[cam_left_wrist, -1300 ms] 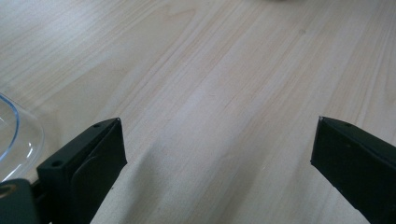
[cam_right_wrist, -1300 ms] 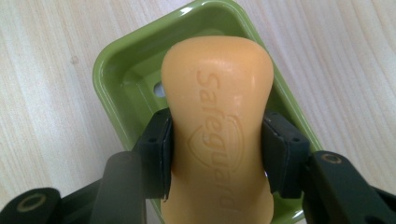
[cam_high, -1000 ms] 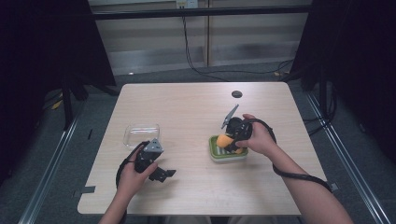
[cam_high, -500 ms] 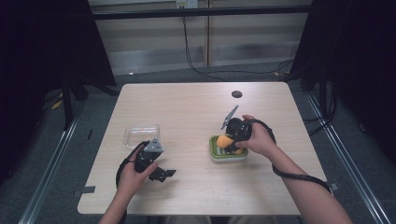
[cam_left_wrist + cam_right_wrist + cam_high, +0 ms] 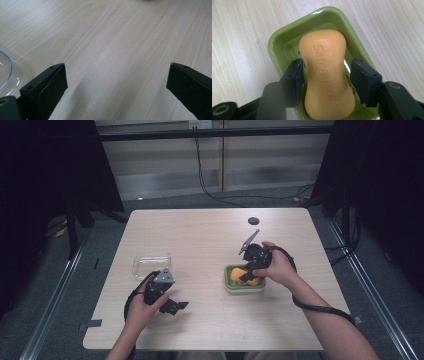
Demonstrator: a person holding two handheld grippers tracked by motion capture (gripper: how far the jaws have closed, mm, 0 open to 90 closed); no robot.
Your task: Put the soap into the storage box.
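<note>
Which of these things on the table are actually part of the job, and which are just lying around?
In the job: orange soap bar; green soap dish; right tongs, just opened, soap between them.

Lying about: clear lid; dark disc; left tongs, open over bare table.

We see bare table [image 5: 210, 235] between both hands, clear lid [image 5: 151, 264] by the left, dish walls [image 5: 274, 45] seemingly hemming the soap [image 5: 325, 75]

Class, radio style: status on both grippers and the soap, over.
Right gripper jaws just opening, astride the orange soap in the green dish, right pad clear. Left gripper open, idle. Nothing in the way.
</note>
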